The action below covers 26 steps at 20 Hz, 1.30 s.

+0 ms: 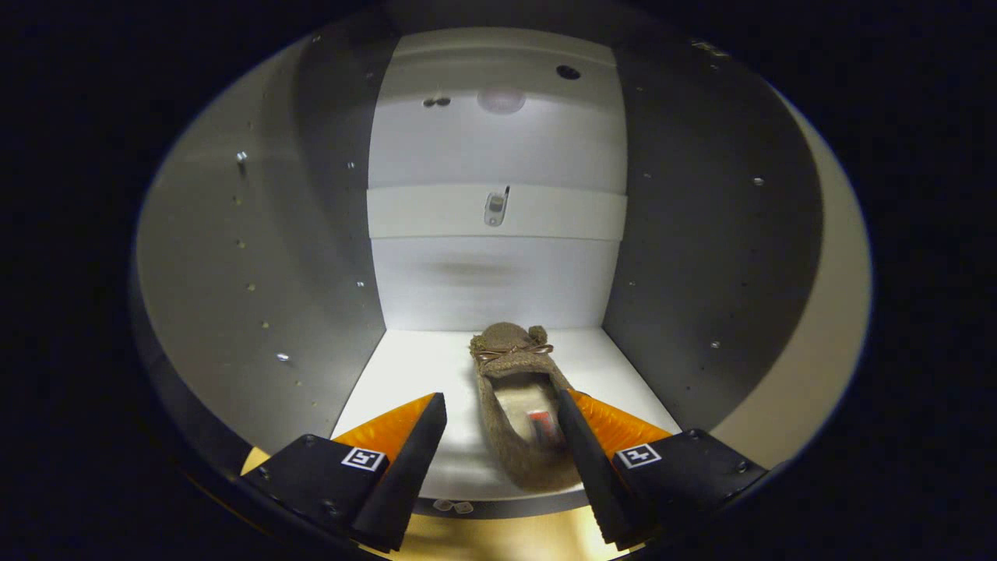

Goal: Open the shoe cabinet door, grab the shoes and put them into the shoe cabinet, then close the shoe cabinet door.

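The slipper (pixel 520 405), brown and fuzzy with a small bow at its toe, lay on the white floor of the open shoe cabinet (pixel 405 366), toe pointing to twelve o'clock toward the back panel. The gripper (pixel 500 436) stood with jaws wide apart, holding nothing, the shoe between its fingers nearer the right one. The placing step looked done; next would likely be backing out toward six o'clock and shutting the door.

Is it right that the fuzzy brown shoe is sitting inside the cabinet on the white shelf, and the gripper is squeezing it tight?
Not quite. The fuzzy brown shoe does sit inside the cabinet on the white shelf, but the gripper isn't squeezing it. The gripper view shows the fingers spread open, with a clear gap between the shoe and the finger on one side.
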{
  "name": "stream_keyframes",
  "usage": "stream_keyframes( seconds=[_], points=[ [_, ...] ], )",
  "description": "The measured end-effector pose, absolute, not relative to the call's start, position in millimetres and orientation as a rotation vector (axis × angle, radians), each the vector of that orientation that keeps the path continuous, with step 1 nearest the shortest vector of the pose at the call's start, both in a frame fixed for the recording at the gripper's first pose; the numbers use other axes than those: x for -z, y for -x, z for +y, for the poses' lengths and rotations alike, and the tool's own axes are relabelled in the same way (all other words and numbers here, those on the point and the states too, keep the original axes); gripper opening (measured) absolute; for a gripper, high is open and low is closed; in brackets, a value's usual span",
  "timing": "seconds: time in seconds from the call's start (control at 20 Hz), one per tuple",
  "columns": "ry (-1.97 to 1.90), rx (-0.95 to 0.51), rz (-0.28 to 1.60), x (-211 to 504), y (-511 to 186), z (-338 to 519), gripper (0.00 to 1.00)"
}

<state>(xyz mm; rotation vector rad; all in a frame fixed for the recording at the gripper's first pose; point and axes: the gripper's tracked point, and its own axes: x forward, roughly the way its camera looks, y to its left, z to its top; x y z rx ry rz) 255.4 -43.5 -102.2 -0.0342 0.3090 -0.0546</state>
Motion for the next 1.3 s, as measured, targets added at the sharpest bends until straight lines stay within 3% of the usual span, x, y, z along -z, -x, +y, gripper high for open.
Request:
stream_keyframes(
  seconds=[0.2, 0.8, 1.3],
  points=[
    [0.026, 0.03, 0.243, 67.6, -185.3, -41.8, 0.99],
    [0.014, -0.085, 0.019, -32.1, 79.7, -80.4, 0.98],
    [0.075, 0.16, -0.061, -41.5, 170.0, -234.6, 0.98]
  ],
)
